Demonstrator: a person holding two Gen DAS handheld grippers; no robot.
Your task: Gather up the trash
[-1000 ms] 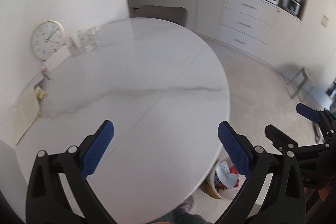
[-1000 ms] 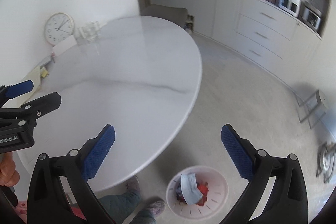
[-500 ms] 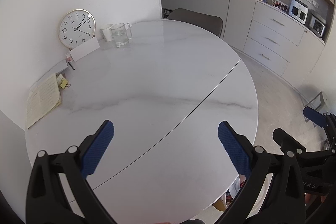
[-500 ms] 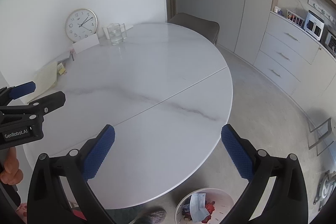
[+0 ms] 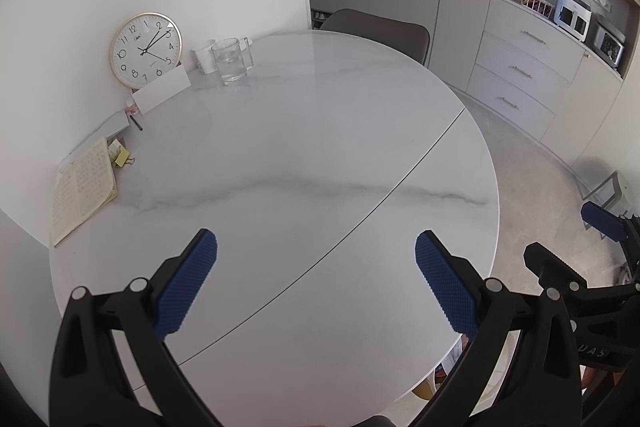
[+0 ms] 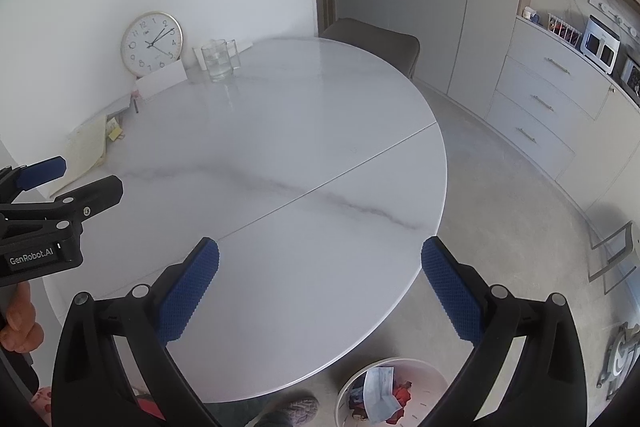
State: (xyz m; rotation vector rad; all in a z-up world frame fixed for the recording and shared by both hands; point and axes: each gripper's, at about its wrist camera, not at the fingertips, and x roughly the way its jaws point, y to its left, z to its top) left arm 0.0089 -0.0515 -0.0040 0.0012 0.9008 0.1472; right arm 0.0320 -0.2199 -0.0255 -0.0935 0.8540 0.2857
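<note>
Left claw (image 5: 316, 267) hangs wide and empty over the near half of the counter (image 5: 304, 147), and right claw (image 6: 320, 275) hangs just as wide and empty beside it, out toward the counter's edge. Going left to right along the far side: a notebook (image 5: 82, 191) with yellow notes (image 5: 120, 157) by it, a pen (image 5: 137, 123), a white card (image 5: 162, 91) leaning on a clock (image 5: 146, 49), then a cup (image 5: 205, 55) and a glass jug (image 5: 231, 61) with water in it. The middle and near parts of the counter carry no loose scrap that I can see. The trash that shows sits in the bin (image 6: 394, 393) on the floor, under the counter's right edge and below the right claw, with blue paper and something red inside; a shoe (image 6: 296, 409) stands just left of it. By my reading the collecting looks close to done. The risk from here is mistaking a keeper for trash: the yellow notes are small and scrap-like, and a reach that far would pass near the jug, which could tip and spill. A drop from the right claw could also miss the bin, since the counter edge hides part of it from the left view.
</note>
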